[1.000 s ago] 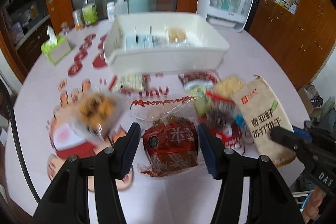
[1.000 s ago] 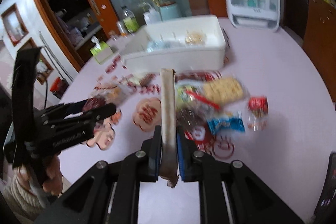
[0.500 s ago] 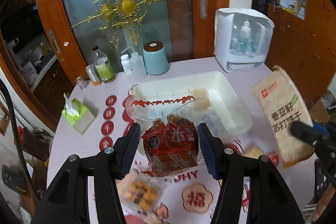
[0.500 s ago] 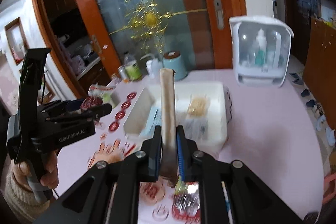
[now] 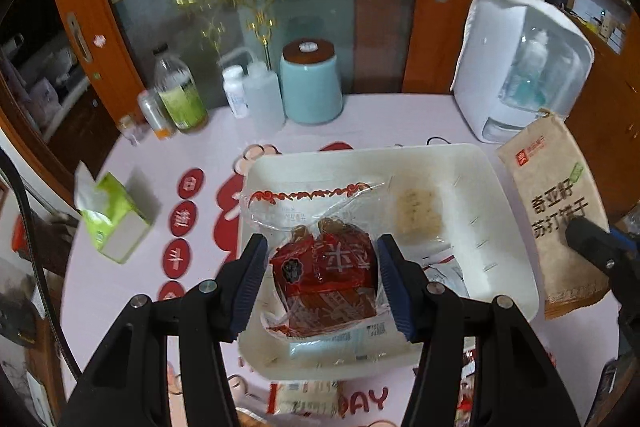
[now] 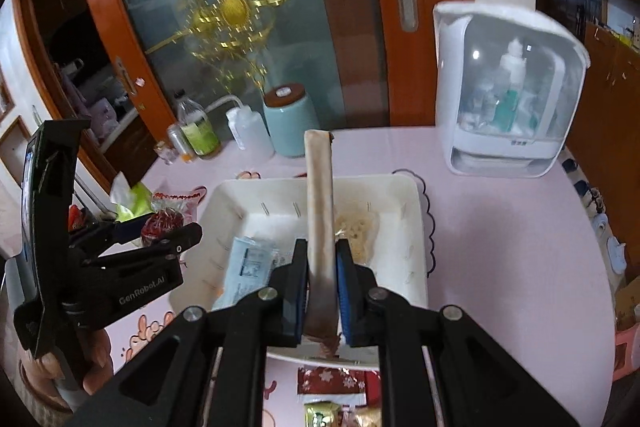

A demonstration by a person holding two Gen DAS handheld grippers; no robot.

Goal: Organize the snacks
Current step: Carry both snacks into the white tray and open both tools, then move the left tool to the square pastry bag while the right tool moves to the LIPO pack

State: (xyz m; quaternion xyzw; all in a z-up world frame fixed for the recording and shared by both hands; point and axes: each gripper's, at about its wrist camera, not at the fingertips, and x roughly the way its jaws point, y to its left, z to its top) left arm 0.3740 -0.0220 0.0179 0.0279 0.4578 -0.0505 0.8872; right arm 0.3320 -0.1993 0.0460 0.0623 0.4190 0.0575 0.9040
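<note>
My left gripper (image 5: 320, 279) is shut on a clear bag with red-wrapped snacks (image 5: 326, 275) and holds it above the near left part of the white bin (image 5: 516, 227). My right gripper (image 6: 320, 287) is shut on a tan cracker bag (image 6: 319, 203), held edge-on above the bin (image 6: 416, 211). The cracker bag also shows at the right of the left wrist view (image 5: 554, 211). In the bin lie a pale cracker packet (image 6: 358, 231) and blue-white packets (image 6: 248, 263). The left gripper shows at the left of the right wrist view (image 6: 160, 231).
A green tissue box (image 5: 114, 219), bottles (image 5: 180, 95) and a teal jar (image 5: 310, 83) stand at the table's far side. A white sterilizer cabinet (image 6: 508, 91) stands far right. Loose snack packets (image 6: 332, 387) lie in front of the bin.
Both grippers have risen and moved forward over the bin with their bags; the loose snacks have dropped below view.
</note>
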